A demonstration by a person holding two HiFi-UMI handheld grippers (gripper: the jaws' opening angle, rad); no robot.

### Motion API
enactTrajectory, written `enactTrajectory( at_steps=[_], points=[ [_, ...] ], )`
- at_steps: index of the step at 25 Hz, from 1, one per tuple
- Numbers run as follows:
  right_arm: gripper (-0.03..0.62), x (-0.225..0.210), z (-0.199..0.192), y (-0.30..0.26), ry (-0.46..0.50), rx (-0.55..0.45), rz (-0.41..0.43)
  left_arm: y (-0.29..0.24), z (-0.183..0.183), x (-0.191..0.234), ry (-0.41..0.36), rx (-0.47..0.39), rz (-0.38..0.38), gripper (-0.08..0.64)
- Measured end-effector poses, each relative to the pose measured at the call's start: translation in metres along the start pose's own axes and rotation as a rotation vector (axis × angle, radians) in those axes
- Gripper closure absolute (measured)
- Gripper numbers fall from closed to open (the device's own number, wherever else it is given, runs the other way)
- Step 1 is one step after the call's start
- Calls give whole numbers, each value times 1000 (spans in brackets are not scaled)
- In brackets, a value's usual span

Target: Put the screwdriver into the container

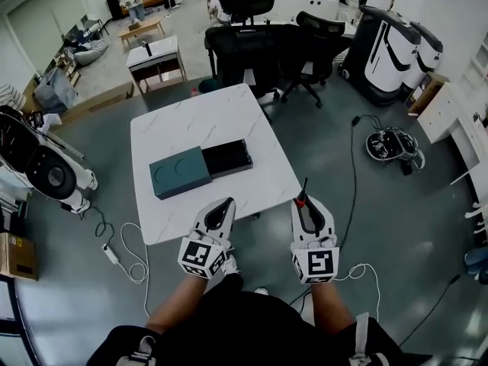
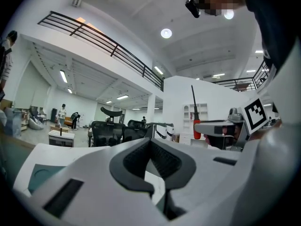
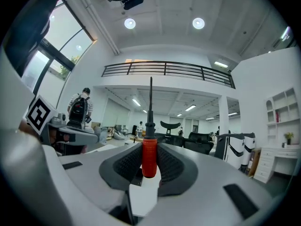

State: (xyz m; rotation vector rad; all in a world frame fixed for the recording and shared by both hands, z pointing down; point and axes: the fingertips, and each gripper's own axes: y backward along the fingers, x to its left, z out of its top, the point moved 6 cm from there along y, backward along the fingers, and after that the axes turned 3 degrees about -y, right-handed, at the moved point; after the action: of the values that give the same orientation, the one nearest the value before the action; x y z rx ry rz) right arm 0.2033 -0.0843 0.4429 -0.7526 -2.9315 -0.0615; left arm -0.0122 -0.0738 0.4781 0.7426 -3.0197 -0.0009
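A teal container (image 1: 179,172) lies on the white marble table (image 1: 206,117), with its black drawer (image 1: 226,158) slid out to the right. My right gripper (image 1: 303,201) hovers off the table's near right corner, shut on a screwdriver (image 1: 303,195). The pads clamp its red handle (image 3: 149,155) and the black shaft stands upright. My left gripper (image 1: 223,203) is over the table's near edge, beside the right one and below the container; its pads (image 2: 134,157) meet with nothing between them. The left gripper view shows the screwdriver (image 2: 196,126) at the right and a teal corner of the container (image 2: 44,178) at lower left.
Black office chairs (image 1: 252,48) stand behind the table's far edge. A power strip (image 1: 111,254) and white cable lie on the floor at left, next to a white machine (image 1: 46,170). A round device (image 1: 390,145) with a black cable sits on the floor at right.
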Motion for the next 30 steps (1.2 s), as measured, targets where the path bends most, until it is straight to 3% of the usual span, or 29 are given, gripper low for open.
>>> enactTrajectory(
  at_steps=[10, 19, 25, 30],
  points=[
    [488, 6, 4, -102, -2, 35, -5, -36, 11, 70, -19, -10, 14, 554],
    [488, 20, -5, -150, -18, 60, 2, -46, 14, 120, -43, -24, 11, 554],
    [488, 16, 4, -176, 49, 51, 65, -59, 2, 137, -56, -8, 74, 554],
    [488, -6, 4, -204, 39, 21, 135, -84, -1, 142, -57, 10, 140, 554]
  ],
)
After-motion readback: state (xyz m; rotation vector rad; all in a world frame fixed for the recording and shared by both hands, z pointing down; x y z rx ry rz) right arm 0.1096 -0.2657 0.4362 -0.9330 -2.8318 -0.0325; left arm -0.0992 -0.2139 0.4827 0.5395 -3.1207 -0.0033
